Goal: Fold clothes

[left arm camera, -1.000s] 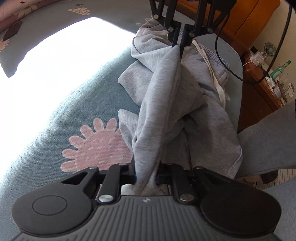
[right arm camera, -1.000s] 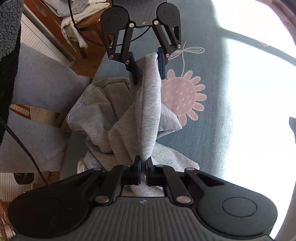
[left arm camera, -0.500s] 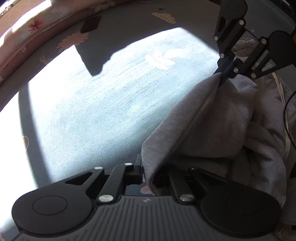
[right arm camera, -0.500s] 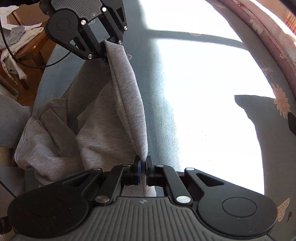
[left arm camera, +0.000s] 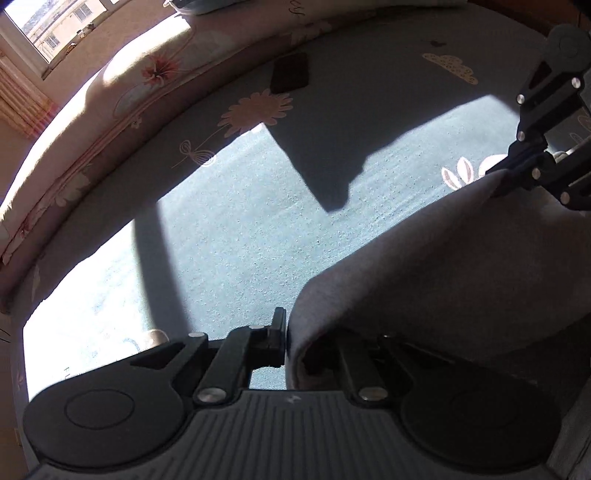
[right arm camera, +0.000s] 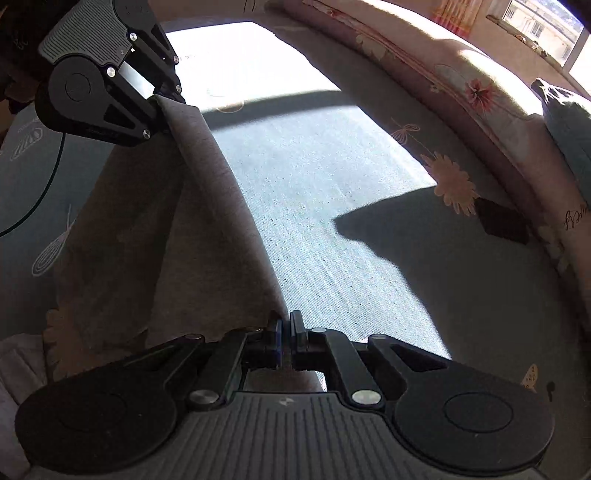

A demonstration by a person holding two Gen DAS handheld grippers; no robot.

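Note:
A grey garment (left arm camera: 443, 266) hangs stretched between both grippers above the bed. In the left wrist view my left gripper (left arm camera: 295, 332) sits at the bottom, shut on one end of the garment's edge, and the cloth hides its right finger. My right gripper (left arm camera: 513, 181) holds the other end at the upper right. In the right wrist view my right gripper (right arm camera: 286, 326) is shut on the garment (right arm camera: 166, 240). The taut edge runs from there up to my left gripper (right arm camera: 162, 99) at the upper left. The rest of the cloth drapes down on the left.
The bed sheet (left arm camera: 240, 221) is blue-grey with flower prints, partly in bright sun. A dark flat phone-like object (left arm camera: 290, 77) (right arm camera: 502, 221) lies near the far edge. A pink flowered bolster (right arm camera: 461, 85) runs along that edge, with a window (left arm camera: 40, 26) beyond it.
Both grippers have swung with the garment away from the bed's edge and the furniture toward the sunlit middle of the bed. The bunched cloth now hangs as a stretched edge between them.

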